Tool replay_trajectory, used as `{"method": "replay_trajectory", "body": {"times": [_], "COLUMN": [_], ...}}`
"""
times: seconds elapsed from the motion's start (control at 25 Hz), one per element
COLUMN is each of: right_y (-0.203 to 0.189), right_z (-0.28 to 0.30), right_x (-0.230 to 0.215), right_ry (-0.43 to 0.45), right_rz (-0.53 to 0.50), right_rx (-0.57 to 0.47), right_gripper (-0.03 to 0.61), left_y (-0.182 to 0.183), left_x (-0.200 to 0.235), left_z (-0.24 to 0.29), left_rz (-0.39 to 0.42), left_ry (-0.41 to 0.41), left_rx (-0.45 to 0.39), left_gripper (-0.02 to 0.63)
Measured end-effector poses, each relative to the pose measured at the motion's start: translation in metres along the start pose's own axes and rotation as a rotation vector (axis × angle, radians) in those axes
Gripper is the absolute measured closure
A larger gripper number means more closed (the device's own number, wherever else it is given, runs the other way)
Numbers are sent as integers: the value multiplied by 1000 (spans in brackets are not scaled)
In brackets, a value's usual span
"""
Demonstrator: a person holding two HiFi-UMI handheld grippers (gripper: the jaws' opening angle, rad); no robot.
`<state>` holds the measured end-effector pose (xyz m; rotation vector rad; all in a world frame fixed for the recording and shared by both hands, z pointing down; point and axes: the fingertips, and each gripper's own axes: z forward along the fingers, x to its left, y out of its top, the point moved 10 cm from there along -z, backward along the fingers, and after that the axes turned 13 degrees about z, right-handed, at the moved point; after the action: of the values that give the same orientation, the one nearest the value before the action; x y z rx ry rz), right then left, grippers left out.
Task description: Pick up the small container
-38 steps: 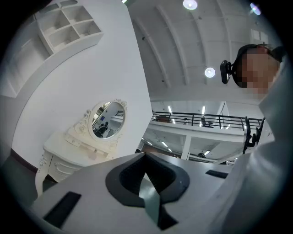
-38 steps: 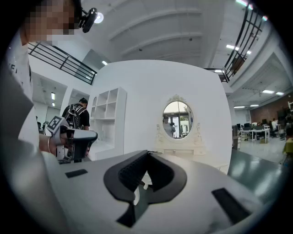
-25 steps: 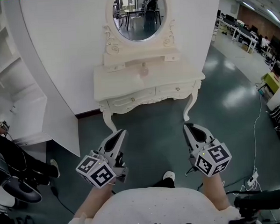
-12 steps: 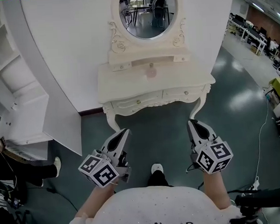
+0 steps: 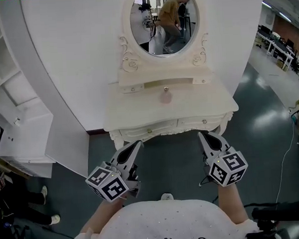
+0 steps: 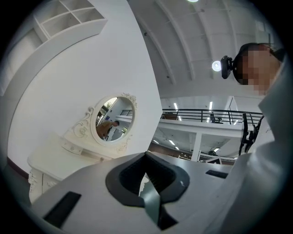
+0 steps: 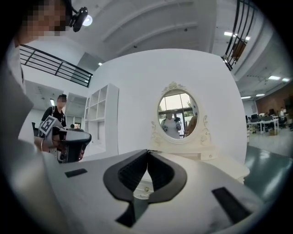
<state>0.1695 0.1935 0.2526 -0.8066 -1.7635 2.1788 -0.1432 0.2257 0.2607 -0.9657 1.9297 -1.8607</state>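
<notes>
A small pinkish container (image 5: 166, 96) stands near the back middle of the cream dressing table (image 5: 134, 112), below its oval mirror (image 5: 164, 21). My left gripper (image 5: 138, 142) and right gripper (image 5: 203, 134) hover side by side in front of the table's front edge, well short of the container. Both are shut with nothing between their jaws. In the left gripper view the left gripper (image 6: 146, 153) points up past the mirror (image 6: 110, 119). In the right gripper view the right gripper (image 7: 148, 151) points at the table (image 7: 224, 162). The container is not visible in either gripper view.
A white shelf unit (image 5: 13, 98) stands to the left of the table against a curved white wall (image 5: 71, 60). A cable (image 5: 291, 144) runs over the dark green floor at the right. Black equipment (image 5: 279, 214) sits at the lower right. A person (image 7: 55, 119) stands by the shelves.
The dressing table has come nearer and now lies just ahead of both grippers. The grippers keep the same pose and stay shut.
</notes>
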Motion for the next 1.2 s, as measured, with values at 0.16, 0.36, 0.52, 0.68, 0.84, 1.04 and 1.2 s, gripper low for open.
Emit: {"method": "replay_trajectory", "body": {"times": [0.16,0.36,0.52,0.68,0.84,1.04,1.2], "right_y": [19,16,12,6,-5,-16,-11], "right_z": [28,61,77,89,110,136,159], "right_x": [-33,-66,-88,-101,-108,-115,-127], "right_ry": [11,38,40,39,33,27,10], "right_rz": [12,6,19,51,84,72,83], "right_rx": [-20,16,37,53,87,132,135], "right_gripper": [577,577,577,577,577,577,577], "left_y": [2,-6,-21,-35,-45,-53,-54], "left_x": [11,23,31,42,58,82,108], "left_z": [36,71,89,100,106,119,145], "left_rz": [20,39,15,-7,-36,-48,-70], "left_ry": [9,15,31,44,62,85,77], "left_rx": [-4,-8,7,76,100,114,102], "left_gripper": [611,611,611,611,611,611,611]}}
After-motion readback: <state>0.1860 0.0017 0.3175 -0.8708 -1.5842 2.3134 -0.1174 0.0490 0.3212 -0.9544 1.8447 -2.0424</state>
